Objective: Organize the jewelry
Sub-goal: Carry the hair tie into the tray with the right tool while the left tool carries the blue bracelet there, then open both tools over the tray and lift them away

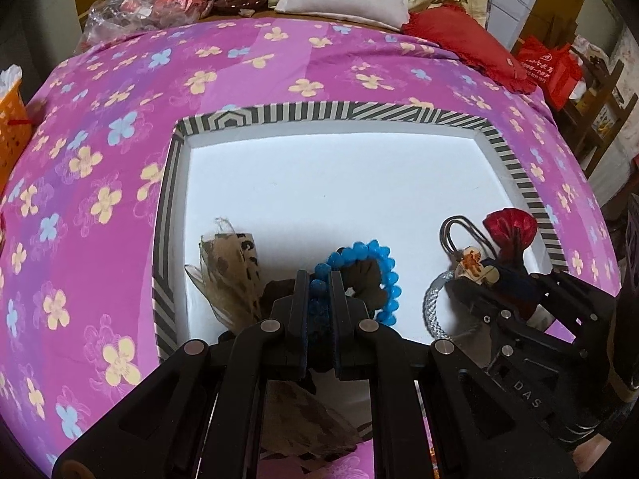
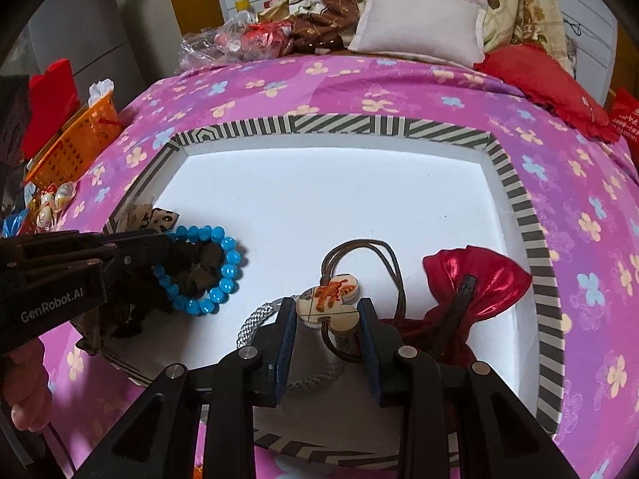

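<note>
Bracelet (image 1: 375, 275) clenched in left fingers (image 1: 300, 299) over tray (image 1: 515, 167); right fingers (image 2: 288, 319) seemingly gripping charm (image 2: 329, 301).

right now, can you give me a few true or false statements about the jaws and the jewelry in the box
1. The left gripper is closed on the blue bead bracelet. True.
2. The right gripper has its jaws on either side of the cartoon charm. True.
3. The red satin bow lies outside the striped box. False: it lies inside, near the box's right wall.
4. The bracelet beads are green. False: they are bright blue.
5. The box sits on a pink flowered cloth. True.
</note>
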The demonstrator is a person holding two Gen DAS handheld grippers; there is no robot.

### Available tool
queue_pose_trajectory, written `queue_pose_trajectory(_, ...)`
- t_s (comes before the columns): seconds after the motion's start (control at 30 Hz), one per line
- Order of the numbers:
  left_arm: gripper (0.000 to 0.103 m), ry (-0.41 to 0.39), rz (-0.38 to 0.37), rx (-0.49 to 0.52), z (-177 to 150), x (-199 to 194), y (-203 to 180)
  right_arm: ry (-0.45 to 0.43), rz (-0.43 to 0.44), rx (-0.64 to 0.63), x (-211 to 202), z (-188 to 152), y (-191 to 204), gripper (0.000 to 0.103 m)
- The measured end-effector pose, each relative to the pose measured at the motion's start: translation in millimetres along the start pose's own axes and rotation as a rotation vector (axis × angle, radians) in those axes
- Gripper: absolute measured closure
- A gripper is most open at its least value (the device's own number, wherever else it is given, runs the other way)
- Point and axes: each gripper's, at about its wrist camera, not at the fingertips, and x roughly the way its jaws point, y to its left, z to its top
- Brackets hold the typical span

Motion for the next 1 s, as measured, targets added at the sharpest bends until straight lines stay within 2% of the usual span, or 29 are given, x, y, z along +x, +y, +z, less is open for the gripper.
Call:
queue_pose_trajectory(0.33,0.096,-0.009,0.023,0.007,-4,0,-3,0.004,0.027,0.037,-1,-3,-3,0.072)
queue_pose_trajectory(0.4,0.095,-0.007,0.023,-0.001,-5,0,-2,-0.002,0.039,0.050,-4,-4,-5,0.056)
queue_pose_trajectory(0.47,0.093,-0.006,0.026,-0.004,-5,-1,-2,-0.022,0.045,0.062,-8,-5,-5,0.053)
queue_pose_trajectory(0.63,0.062,-0.019,0.014,-0.013,-9,-8,-2,-0.047,0.054,0.070,-21,-7,-3,0.053)
queue_pose_trajectory(0.67,0.060,-0.030,0.014,-0.011,-10,-12,-2,-0.052,0.055,0.071,-24,-7,-2,0.053)
queue_pose_trajectory(0.73,0.048,-0.051,0.017,-0.001,-12,-19,-5,-0.064,0.055,0.073,-31,-10,0,0.053)
queue_pose_trajectory(0.8,0.044,-0.066,0.015,0.000,-15,-26,-6,-0.073,0.054,0.073,-36,-12,1,0.053)
queue_pose_trajectory(1.0,0.042,-0.101,0.032,0.019,-23,-44,-11,-0.089,0.040,0.082,-53,-22,4,0.053)
